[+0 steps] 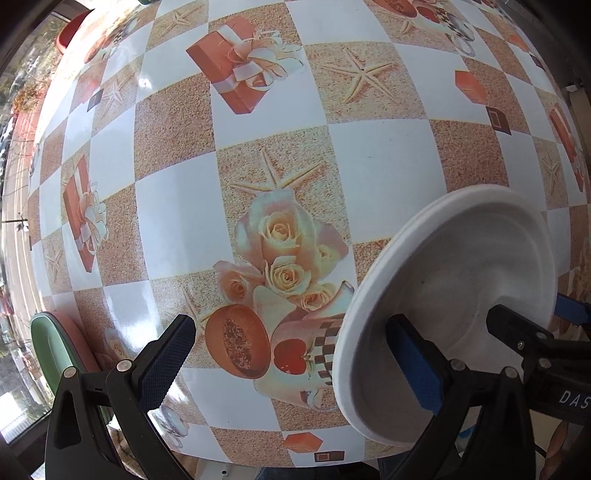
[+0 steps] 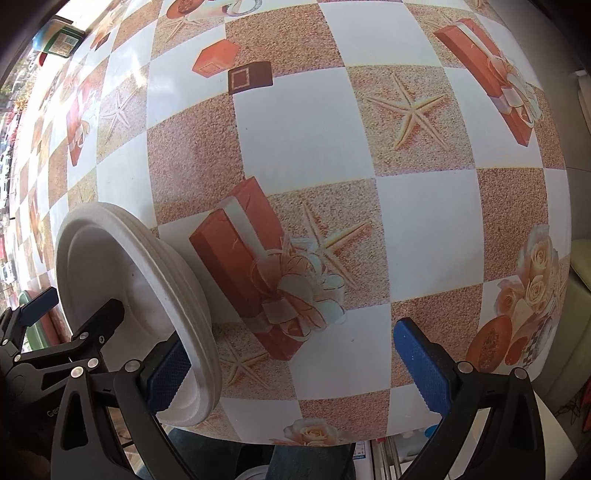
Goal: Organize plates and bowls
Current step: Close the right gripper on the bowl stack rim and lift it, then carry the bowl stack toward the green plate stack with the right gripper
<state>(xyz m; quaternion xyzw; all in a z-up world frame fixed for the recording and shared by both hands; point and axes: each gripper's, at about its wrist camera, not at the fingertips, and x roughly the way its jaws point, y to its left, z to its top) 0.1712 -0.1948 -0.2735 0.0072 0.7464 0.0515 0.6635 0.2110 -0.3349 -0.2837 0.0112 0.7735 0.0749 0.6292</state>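
Note:
A stack of white plates stands almost on edge near the table's front edge, between my two grippers. In the left wrist view my left gripper is open, and its right finger lies against the plates' hollow face. In the right wrist view the same plates show at the left, and my right gripper is open, with its left finger touching the stacked rims. Each view shows the other gripper's black finger reaching onto the plates' face. Neither gripper is closed on the plates.
The table has a checked cloth printed with gift boxes, starfish and roses. A green and pink dish sits at the left front edge. A red pot stands far left. A green box sits at the far left corner.

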